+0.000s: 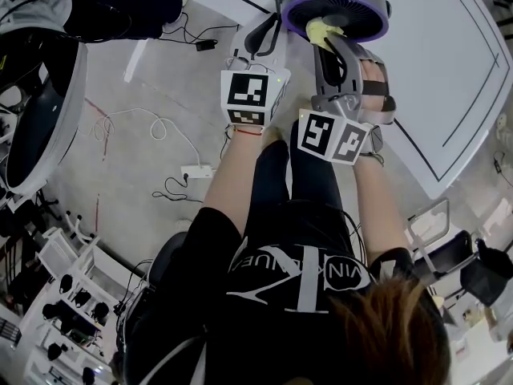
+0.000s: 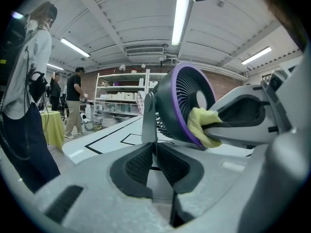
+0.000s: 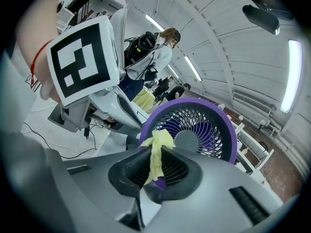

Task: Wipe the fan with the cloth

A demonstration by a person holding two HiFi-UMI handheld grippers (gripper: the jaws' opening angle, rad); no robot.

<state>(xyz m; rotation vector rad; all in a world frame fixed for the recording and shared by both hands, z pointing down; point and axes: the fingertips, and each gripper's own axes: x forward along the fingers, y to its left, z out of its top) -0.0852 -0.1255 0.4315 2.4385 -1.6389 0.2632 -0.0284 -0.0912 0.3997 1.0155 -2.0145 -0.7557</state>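
We see the fan standing on the white desk, close to the desk's left edge as the head view shows it, with its purple-rimmed grille tilted up. The left gripper reaches in from the floor side. Its 2 jaws are drawn together on the fan's thin grey upright stand, which is pinched between the ribbed pads. Its marker cube sits just behind.

The right gripper is clamped on the yellow cloth. A narrow fold of the cloth runs down between the pads and a tuft sticks out past the tips. In the head view and the left gripper view we find that tuft pressed against the fan's purple rim, on the side of the grille nearest the person, not on the hub. The 2 grippers sit near each other on that side of the fan, the left 1 lower on the stand and the right 1 up at the rim.

Beyond the desk we make out cables and a power strip on the floor, and a person in a white top standing at the left of the left gripper view.
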